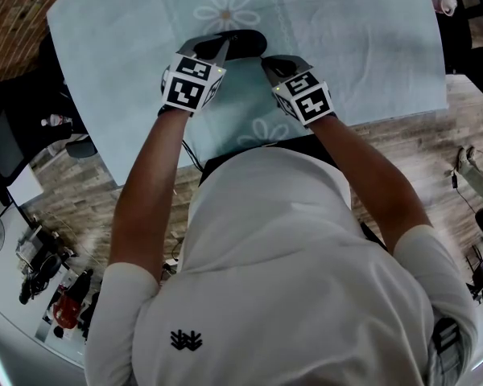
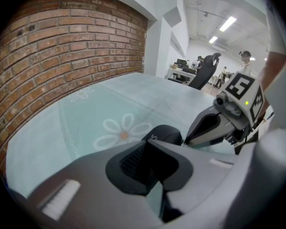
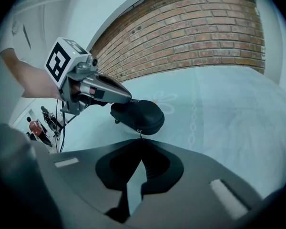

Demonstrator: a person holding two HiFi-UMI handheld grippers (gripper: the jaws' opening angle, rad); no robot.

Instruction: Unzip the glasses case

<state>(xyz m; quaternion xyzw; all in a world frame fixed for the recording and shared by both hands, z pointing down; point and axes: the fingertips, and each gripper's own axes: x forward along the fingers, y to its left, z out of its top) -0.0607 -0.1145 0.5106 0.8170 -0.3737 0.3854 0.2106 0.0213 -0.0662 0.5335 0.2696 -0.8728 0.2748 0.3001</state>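
Shows black glasses case (image 1: 245, 43) lying flat on pale blue daisy tablecloth (image 1: 370, 47), just ahead of the person, between both grippers. Rests left gripper (image 3: 128, 99) on case's left end, jaws together at the tips, nothing seen between. Pinches small zipper pull (image 3: 139, 132) at case's near edge with right gripper (image 1: 267, 63), jaws closed tight on it.

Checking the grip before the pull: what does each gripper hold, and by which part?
The right gripper is shut on the zipper pull of the glasses case. The left gripper seems to pinch the case's other end.
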